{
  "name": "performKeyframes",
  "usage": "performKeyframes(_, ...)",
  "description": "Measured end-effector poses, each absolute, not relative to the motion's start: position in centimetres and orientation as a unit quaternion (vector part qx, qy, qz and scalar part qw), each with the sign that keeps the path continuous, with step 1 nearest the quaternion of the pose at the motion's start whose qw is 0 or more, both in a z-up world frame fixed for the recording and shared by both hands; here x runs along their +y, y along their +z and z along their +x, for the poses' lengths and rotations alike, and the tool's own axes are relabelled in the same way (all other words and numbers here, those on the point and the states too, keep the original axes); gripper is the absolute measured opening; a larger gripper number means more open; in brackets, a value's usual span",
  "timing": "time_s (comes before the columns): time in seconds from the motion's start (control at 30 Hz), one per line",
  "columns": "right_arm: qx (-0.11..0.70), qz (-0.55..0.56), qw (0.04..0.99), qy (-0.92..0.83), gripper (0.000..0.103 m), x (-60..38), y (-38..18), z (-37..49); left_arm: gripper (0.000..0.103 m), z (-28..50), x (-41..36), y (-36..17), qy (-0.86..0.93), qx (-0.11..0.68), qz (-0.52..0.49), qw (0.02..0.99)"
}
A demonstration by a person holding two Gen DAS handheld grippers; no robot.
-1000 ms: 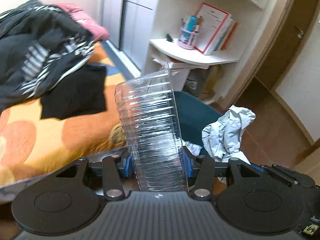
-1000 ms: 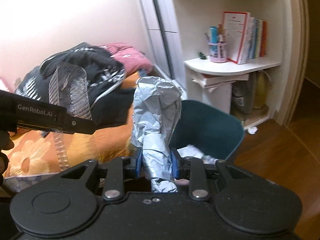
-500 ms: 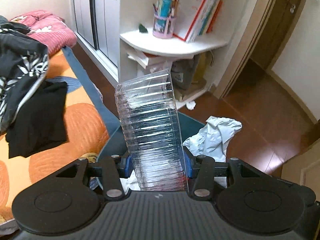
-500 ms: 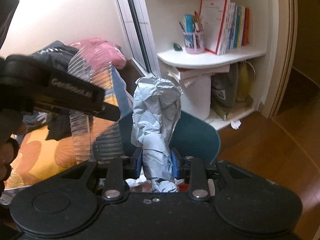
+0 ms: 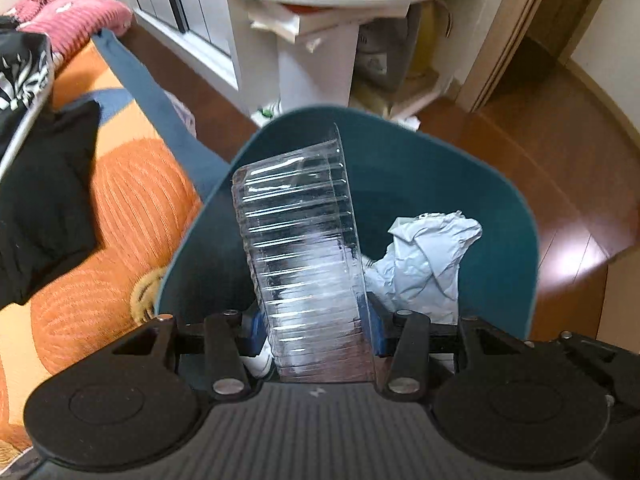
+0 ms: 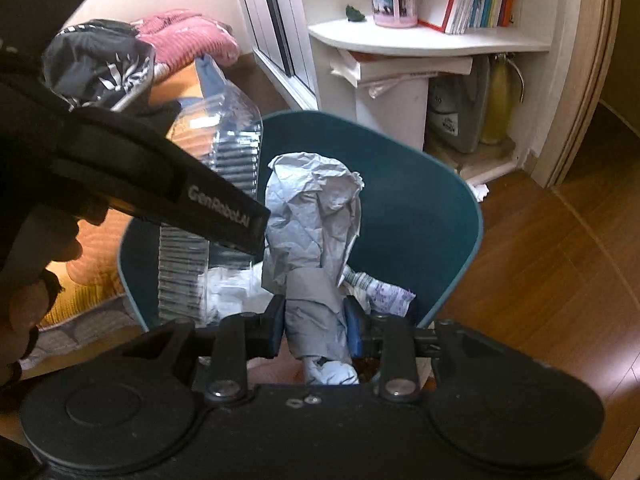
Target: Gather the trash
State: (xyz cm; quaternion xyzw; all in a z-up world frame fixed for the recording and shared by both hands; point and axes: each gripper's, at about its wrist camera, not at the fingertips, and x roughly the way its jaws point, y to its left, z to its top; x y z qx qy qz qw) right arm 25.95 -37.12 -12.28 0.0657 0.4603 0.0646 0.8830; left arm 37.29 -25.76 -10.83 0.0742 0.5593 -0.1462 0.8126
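Note:
A ribbed clear plastic container point(image 5: 300, 240) stands upright in my left gripper point(image 5: 314, 324), which is shut on it above the mouth of the teal bin point(image 5: 400, 128). In the right wrist view, my right gripper point(image 6: 316, 328) has a crumpled grey paper bag point(image 6: 316, 216) between its blue pads and its jaws are opening, the pads still touching the paper. It also hangs over the teal bin point(image 6: 440, 168). The left gripper's black body point(image 6: 160, 184) crosses that view with the clear container point(image 6: 224, 140) behind it. The grey bag point(image 5: 428, 256) shows beside the container.
White tissues and a printed wrapper point(image 6: 380, 288) lie inside the bin. An orange-patterned bed point(image 5: 132, 208) with dark clothes point(image 5: 44, 192) and a pink blanket point(image 6: 188, 36) lies left. A white corner shelf point(image 6: 420, 40) with books stands behind, on brown wood floor point(image 5: 540, 168).
Both grippers have tipped downward and come over the bin, which now fills the middle of both views. The container and the grey bag have stayed between their jaws.

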Motion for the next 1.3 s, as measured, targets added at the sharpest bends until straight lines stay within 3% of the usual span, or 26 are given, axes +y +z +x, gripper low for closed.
performKeyframes(0.2,0.461,0.057,0.883,0.063,0.033,-37.0,-12.5,26.1,0.049,37.8,-26.3,-12.5,-0.147,0.577,0.079,0.799)
performKeyframes(0.3,0.461,0.056,0.884,0.06,0.037,-36.8,-12.4,26.0,0.061,37.9,-26.2,-12.6,-0.145,0.578,0.076,0.799)
performKeyframes(0.53,0.446,0.056,0.892,0.057,0.05,-36.6,-11.1,25.4,0.063,37.1,-25.2,-11.1,-0.145,0.563,0.066,0.811)
performKeyframes(0.93,0.407,0.041,0.911,0.057,0.052,-35.8,-5.7,21.4,0.068,32.5,-20.5,-5.3,-0.156,0.514,-0.008,0.844)
performKeyframes(1.3,0.351,0.028,0.934,0.054,0.052,-34.9,-0.6,15.9,0.08,25.2,-15.5,1.2,-0.167,0.42,-0.048,0.891)
